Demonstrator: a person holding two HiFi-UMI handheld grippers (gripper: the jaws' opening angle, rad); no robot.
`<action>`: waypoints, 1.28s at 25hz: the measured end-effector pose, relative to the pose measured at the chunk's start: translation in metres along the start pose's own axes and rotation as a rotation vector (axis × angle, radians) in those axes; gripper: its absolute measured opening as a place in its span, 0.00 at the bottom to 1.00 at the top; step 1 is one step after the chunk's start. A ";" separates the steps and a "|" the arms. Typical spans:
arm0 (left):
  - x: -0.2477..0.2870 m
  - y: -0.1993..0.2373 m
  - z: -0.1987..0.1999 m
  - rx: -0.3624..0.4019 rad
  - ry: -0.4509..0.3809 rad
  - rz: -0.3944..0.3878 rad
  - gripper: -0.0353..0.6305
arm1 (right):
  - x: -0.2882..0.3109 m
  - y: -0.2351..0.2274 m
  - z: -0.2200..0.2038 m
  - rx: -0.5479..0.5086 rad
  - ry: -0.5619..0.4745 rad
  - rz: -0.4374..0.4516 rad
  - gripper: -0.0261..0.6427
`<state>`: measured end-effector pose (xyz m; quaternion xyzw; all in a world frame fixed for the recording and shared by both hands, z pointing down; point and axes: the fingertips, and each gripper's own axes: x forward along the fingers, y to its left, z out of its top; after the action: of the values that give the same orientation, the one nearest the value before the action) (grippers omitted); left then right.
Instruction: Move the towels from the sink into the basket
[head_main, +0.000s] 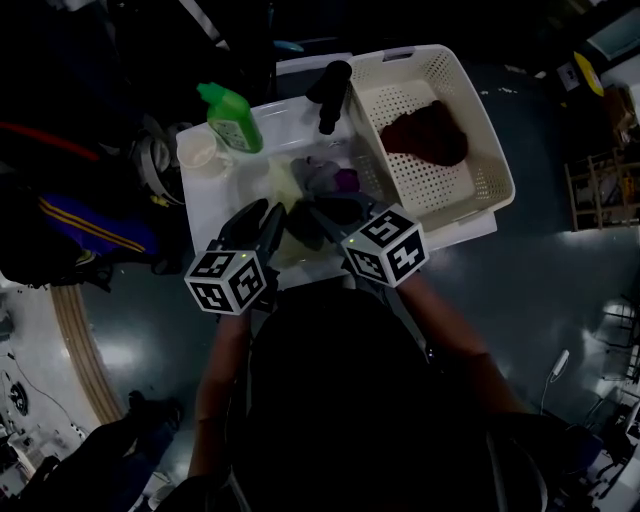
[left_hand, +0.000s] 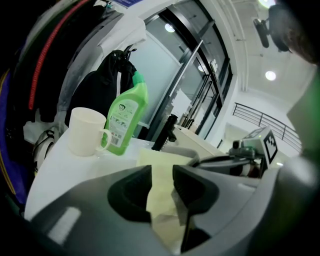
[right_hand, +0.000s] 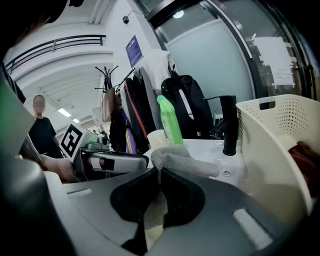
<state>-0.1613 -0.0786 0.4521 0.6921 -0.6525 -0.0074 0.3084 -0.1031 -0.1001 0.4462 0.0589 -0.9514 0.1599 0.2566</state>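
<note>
Your right gripper (right_hand: 160, 172) has its fingers pinched shut on a grey knitted towel (right_hand: 187, 161) above the white sink (right_hand: 212, 147). On your left gripper (left_hand: 161, 172) the fingers stand apart around a pale yellow cloth towel (left_hand: 162, 215), which may drop. The grey one could slip before reaching the cream perforated plastic basket (right_hand: 270, 125).

Grey towel (right_hand: 187, 161) partly hidden between right gripper (right_hand: 159, 171) jaws.

Right gripper (right_hand: 157, 171) pinches grey towel (right_hand: 184, 160) (basket (right_hand: 272, 145) beside)
</note>
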 end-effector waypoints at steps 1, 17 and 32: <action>0.001 -0.003 0.001 -0.005 -0.003 -0.008 0.24 | -0.003 0.000 0.001 -0.003 -0.006 0.004 0.07; 0.000 -0.011 0.004 0.016 -0.016 0.006 0.25 | 0.001 -0.004 -0.005 -0.035 0.023 -0.009 0.07; -0.050 0.038 0.002 -0.025 -0.058 0.120 0.24 | 0.088 -0.008 -0.062 -0.056 0.246 0.032 0.26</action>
<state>-0.2037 -0.0324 0.4475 0.6471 -0.7016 -0.0172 0.2980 -0.1480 -0.0900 0.5438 0.0166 -0.9177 0.1432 0.3702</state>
